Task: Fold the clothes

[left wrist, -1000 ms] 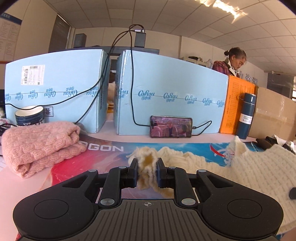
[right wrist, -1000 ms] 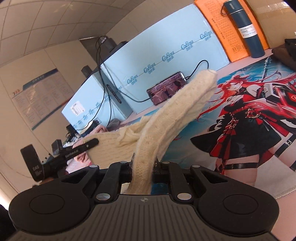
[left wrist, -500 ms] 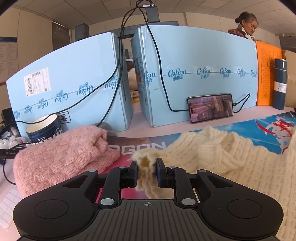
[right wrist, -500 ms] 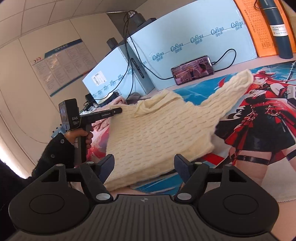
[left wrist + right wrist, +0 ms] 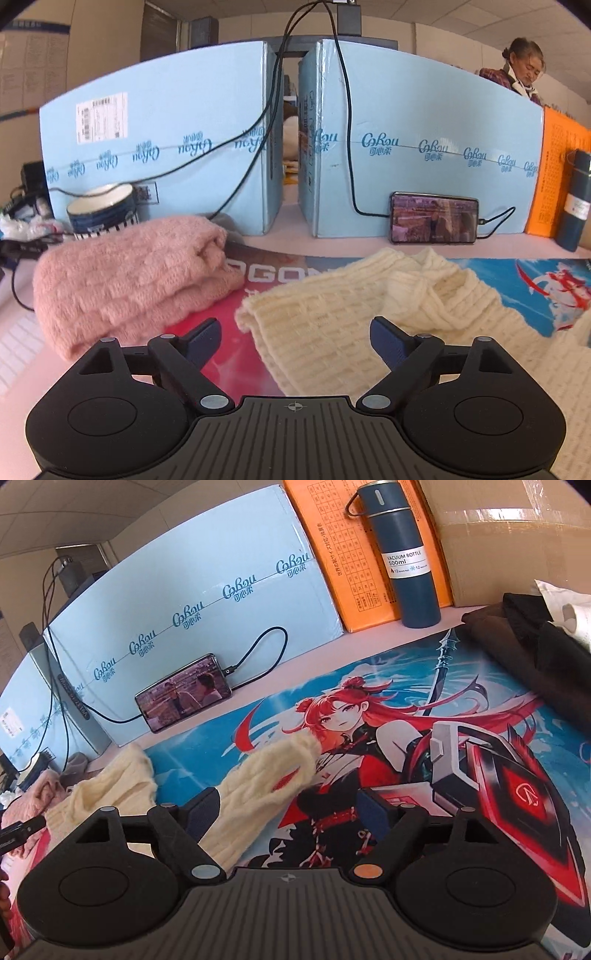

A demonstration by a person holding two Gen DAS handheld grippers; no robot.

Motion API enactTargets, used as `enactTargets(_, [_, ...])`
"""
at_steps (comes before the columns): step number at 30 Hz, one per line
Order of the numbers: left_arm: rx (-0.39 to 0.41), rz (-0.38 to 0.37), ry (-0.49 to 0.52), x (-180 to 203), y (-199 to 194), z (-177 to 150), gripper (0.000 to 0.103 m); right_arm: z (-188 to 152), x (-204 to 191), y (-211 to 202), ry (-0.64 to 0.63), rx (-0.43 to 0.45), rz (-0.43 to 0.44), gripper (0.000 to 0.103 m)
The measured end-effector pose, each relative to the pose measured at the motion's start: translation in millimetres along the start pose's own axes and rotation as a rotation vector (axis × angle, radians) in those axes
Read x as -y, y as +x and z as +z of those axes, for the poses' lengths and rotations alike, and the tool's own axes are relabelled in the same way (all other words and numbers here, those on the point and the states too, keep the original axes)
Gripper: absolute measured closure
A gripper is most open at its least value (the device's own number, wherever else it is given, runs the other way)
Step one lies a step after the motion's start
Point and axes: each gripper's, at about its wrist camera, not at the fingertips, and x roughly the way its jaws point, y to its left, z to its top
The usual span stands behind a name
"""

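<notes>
Sweater (image 5: 332,325), cream knit, lies flat on printed mat (image 5: 517,280) on the bench, sleeve (image 5: 266,786) stretched right. Left claw (image 5: 295,343) and right claw (image 5: 284,812) both released, empty. Next: pinch sleeve cuff, fold inward, keep edges aligned.

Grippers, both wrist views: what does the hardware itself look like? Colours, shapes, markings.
Left gripper and right gripper look alike: matte black ribbed body with a small crosshair mark, two round discs, angular black linkage arms, dark blue textured fingers. Pivot caps are silver, except one orange on the right gripper. No cables or sleeves visible.
</notes>
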Motion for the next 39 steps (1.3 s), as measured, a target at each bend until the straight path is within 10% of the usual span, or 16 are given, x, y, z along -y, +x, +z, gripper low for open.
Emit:
enactTargets(2, [-0.032,-0.064,-0.033,3,-11,-14,0.011,3,-3,13,-0.004,-0.009,-0.041,0.026])
enactTargets(4, [-0.043,-0.09,-0.037,8,-17,-23,0.011,4,-3,22,0.0,-0.012,-0.051,0.086])
enactTargets(5, [-0.043,-0.097,-0.031,10,-17,-24,0.011,4,-3,21,0.007,-0.002,-0.045,0.098])
enactTargets(15, [-0.088,-0.135,0.067,32,13,-17,0.01,1,5,-49,0.069,0.219,-0.008,0.098])
enactTargets(22, [-0.093,-0.2,0.159,54,33,-4,0.005,-10,-26,-109,-0.06,0.284,0.221,0.098])
enactTargets(31, [-0.045,-0.242,0.089,46,35,-1,0.005,-29,-98,-69,-0.224,0.102,0.359,0.098])
enactTargets(39, [-0.033,-0.285,0.004,32,36,0,0.005,-73,-148,-29,-0.481,-0.058,0.22,0.085])
